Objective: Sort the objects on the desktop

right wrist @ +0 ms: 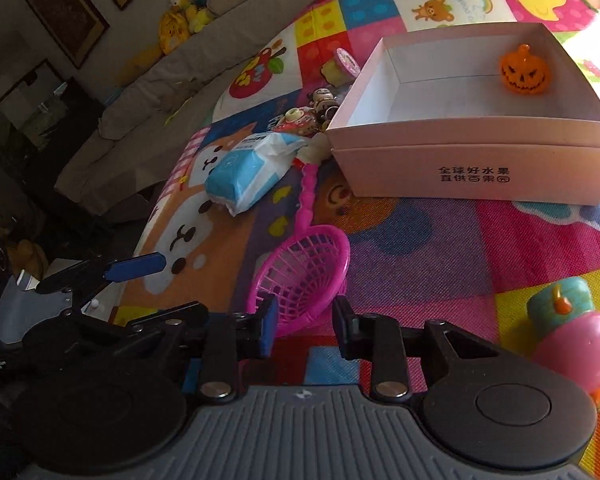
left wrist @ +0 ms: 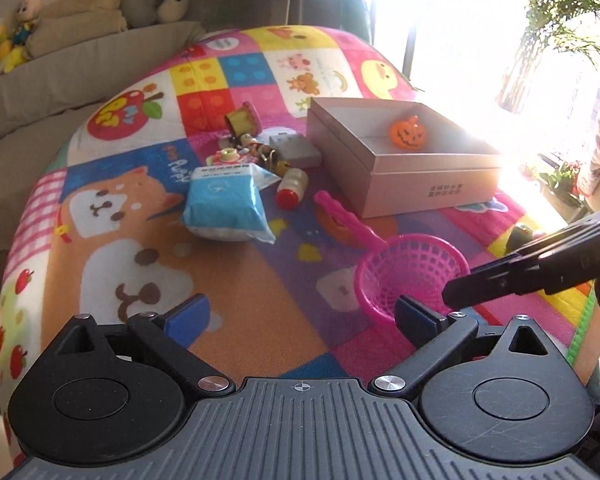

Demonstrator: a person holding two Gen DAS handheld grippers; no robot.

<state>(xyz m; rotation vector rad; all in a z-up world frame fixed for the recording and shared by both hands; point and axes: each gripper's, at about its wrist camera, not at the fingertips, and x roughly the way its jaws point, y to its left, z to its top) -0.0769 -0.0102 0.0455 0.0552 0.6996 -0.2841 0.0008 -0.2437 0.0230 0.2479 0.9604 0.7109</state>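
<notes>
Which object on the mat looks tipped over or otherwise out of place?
The small bottle with the red cap lies on its side beside the blue tissue pack. Only the orange pumpkin sits in the box.

Bare mat (left wrist: 236, 280) left of pink strainer (left wrist: 412, 276); clutter beside box (left wrist: 400, 172).

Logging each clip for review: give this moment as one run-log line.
left gripper open, empty | right gripper astride strainer rim, grip unclear | pumpkin in box
</notes>
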